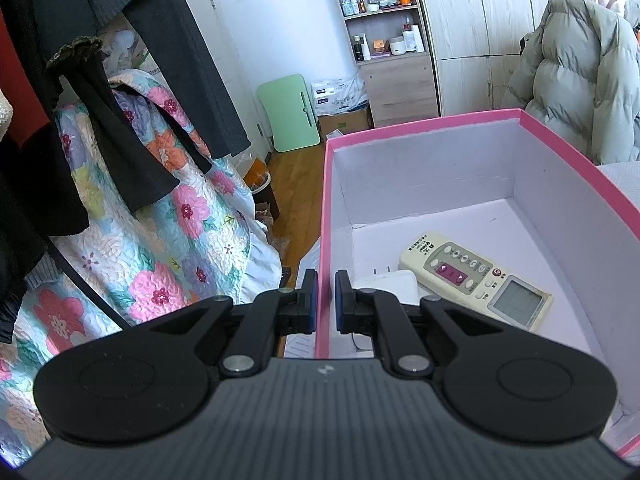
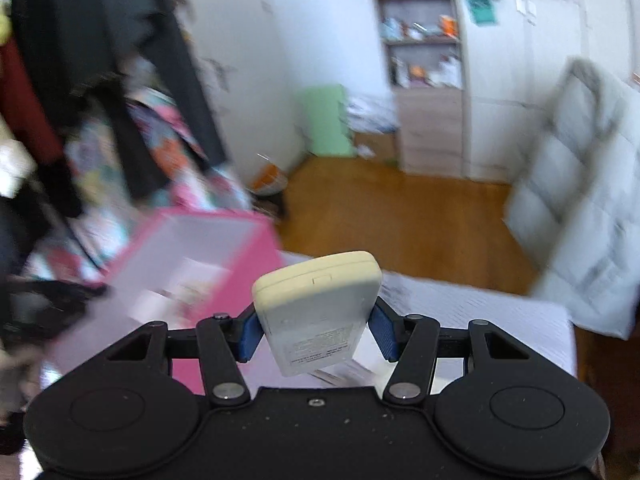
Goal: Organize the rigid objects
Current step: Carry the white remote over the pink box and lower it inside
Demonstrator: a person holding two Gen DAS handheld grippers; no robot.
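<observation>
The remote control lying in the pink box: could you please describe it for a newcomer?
Find the pink box with pale lilac walls. On its floor, the remote control lies face up beside a white charger; it alone has buttons and a grey screen.

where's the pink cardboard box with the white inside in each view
Left wrist view: the pink cardboard box fills the right half, open, and the left gripper is closed over its near left wall.
Right wrist view: it sits blurred at lower left.
Shared landmark: the mint-green board leaning on the wall.
</observation>
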